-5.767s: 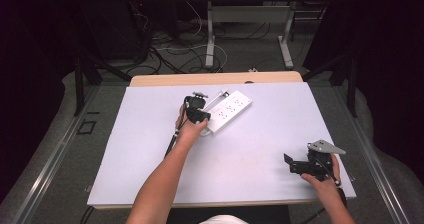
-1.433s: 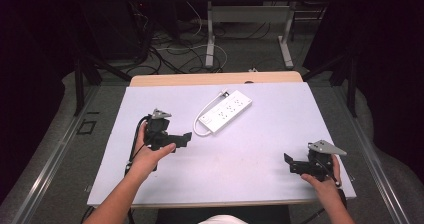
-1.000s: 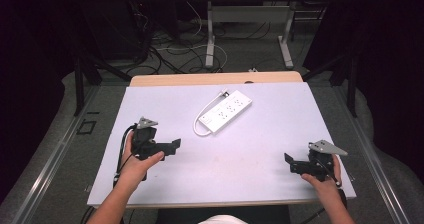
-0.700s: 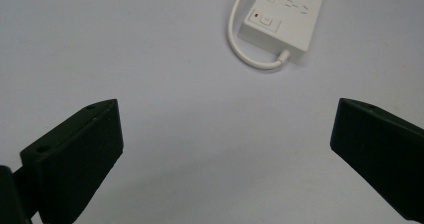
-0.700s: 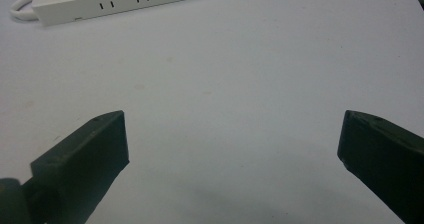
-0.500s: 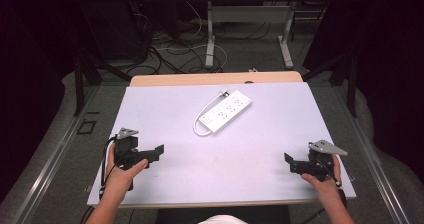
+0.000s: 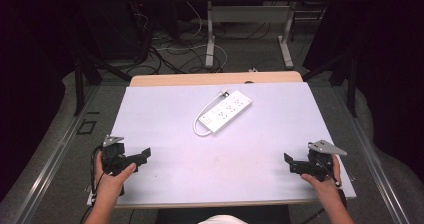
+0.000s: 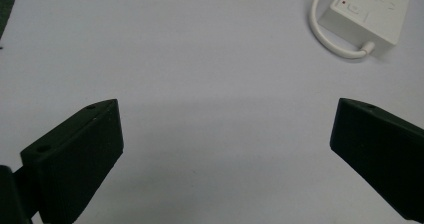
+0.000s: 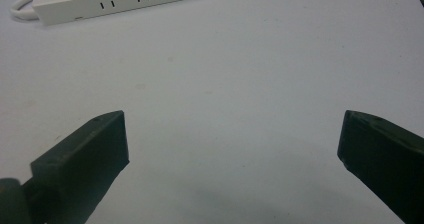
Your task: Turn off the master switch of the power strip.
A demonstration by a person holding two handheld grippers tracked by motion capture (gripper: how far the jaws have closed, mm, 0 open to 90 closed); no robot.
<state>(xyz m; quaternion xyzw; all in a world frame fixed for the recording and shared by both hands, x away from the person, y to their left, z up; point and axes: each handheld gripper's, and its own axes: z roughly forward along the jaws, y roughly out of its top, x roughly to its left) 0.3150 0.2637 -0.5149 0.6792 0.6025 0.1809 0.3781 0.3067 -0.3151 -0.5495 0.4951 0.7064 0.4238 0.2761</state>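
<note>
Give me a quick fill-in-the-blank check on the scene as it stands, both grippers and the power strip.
1. The left gripper has its jaws ____.
2. The power strip is ____ in colour.
3. The right gripper holds ____.
4. The strip lies on the ____, touched by neither gripper.

Missing words: open; white; nothing; table
</note>
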